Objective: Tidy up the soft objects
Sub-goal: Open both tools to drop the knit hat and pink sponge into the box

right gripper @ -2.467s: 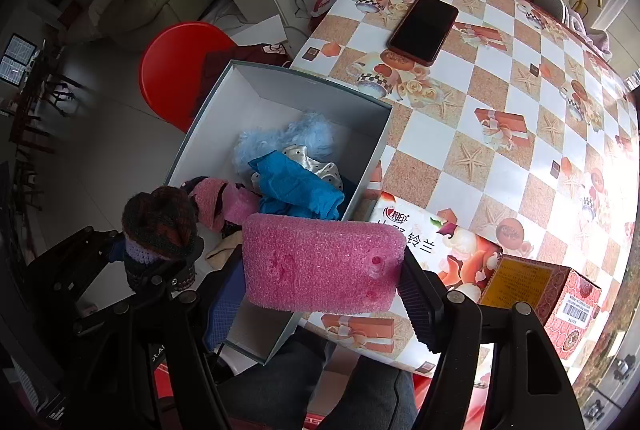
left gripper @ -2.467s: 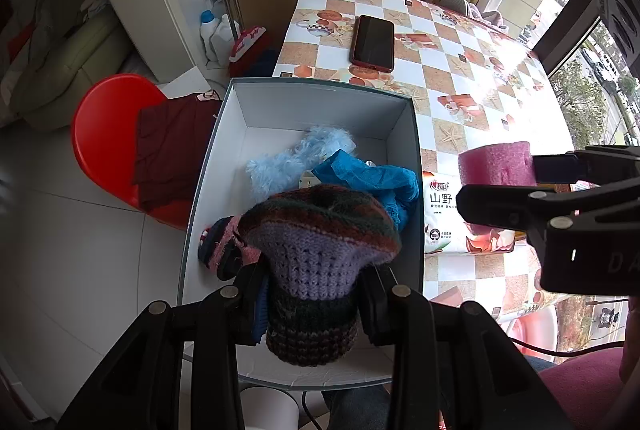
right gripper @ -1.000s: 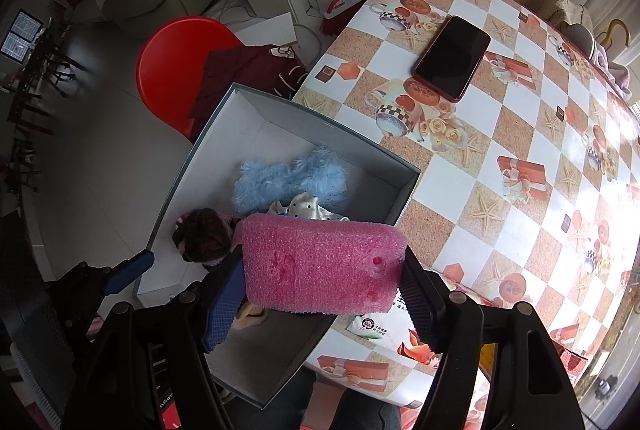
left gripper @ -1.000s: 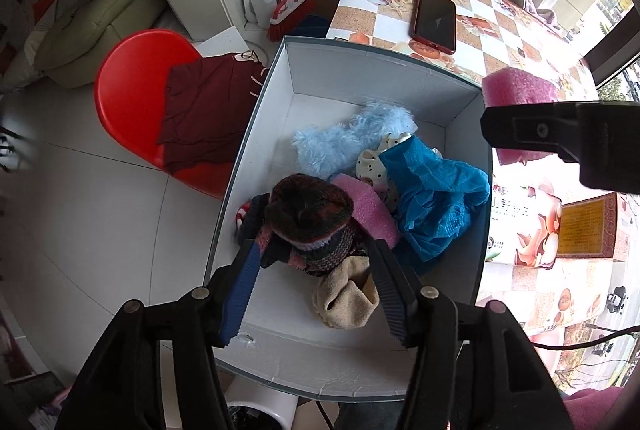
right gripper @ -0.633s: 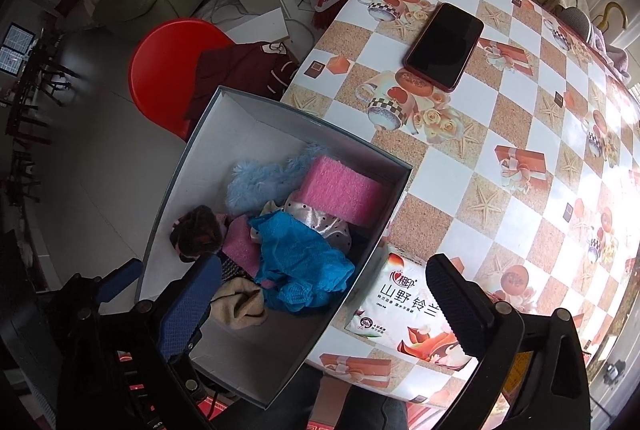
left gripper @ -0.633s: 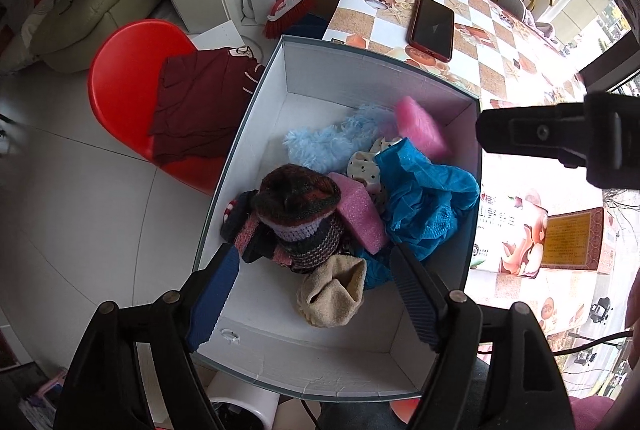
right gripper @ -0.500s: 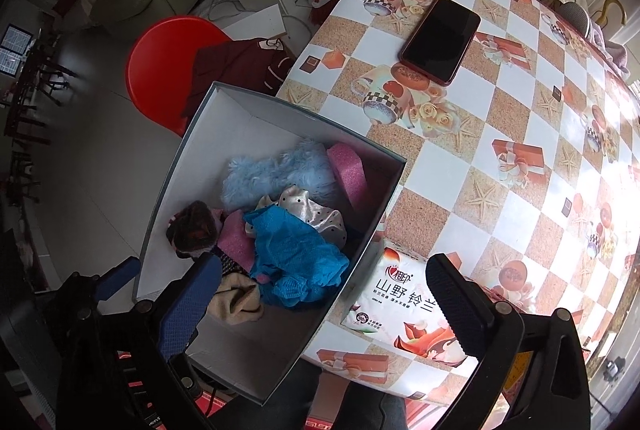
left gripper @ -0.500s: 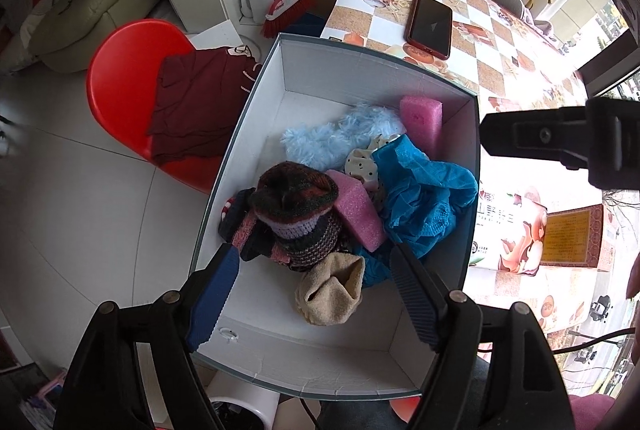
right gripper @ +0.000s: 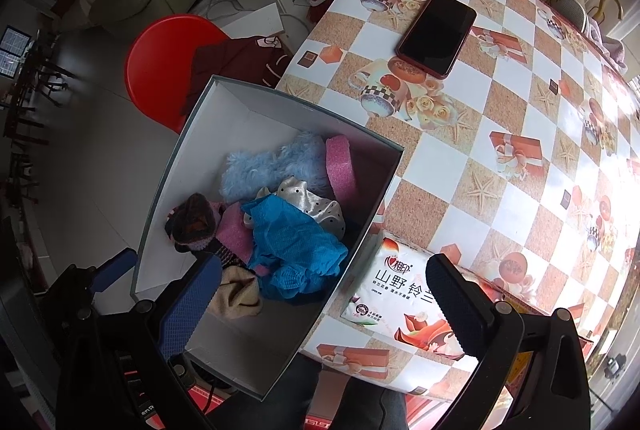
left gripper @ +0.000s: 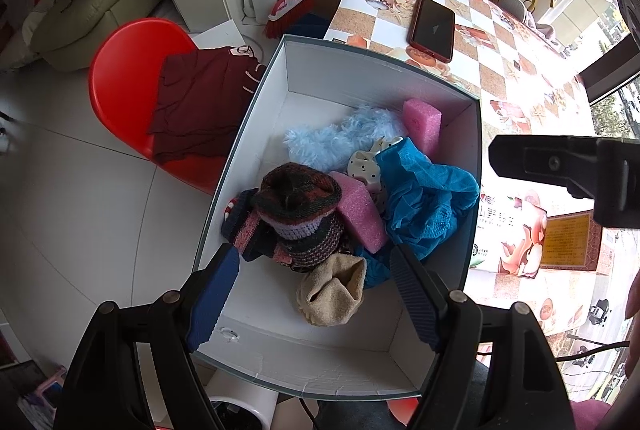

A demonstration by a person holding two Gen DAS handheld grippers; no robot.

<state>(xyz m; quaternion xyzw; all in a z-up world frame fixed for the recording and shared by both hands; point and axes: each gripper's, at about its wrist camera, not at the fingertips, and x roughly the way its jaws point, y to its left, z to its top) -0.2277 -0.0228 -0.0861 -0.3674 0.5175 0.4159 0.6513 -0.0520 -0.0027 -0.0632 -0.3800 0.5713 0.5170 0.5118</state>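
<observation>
A grey box with white inside holds soft things: a striped knit hat, a pale blue fluffy piece, a blue cloth, a beige sock, a flat pink foam and a pink foam block leaning in the far corner. My left gripper is open and empty above the box's near end. My right gripper is open and empty over the box's right edge.
The checkered table carries a red phone, a tissue pack and an orange carton. A red chair with a maroon garment stands left of the box. A brush and bottles stand behind.
My left gripper let go of the knit hat into the box and opened. My right gripper dropped the pink foam block into the box's far corner and opened.
</observation>
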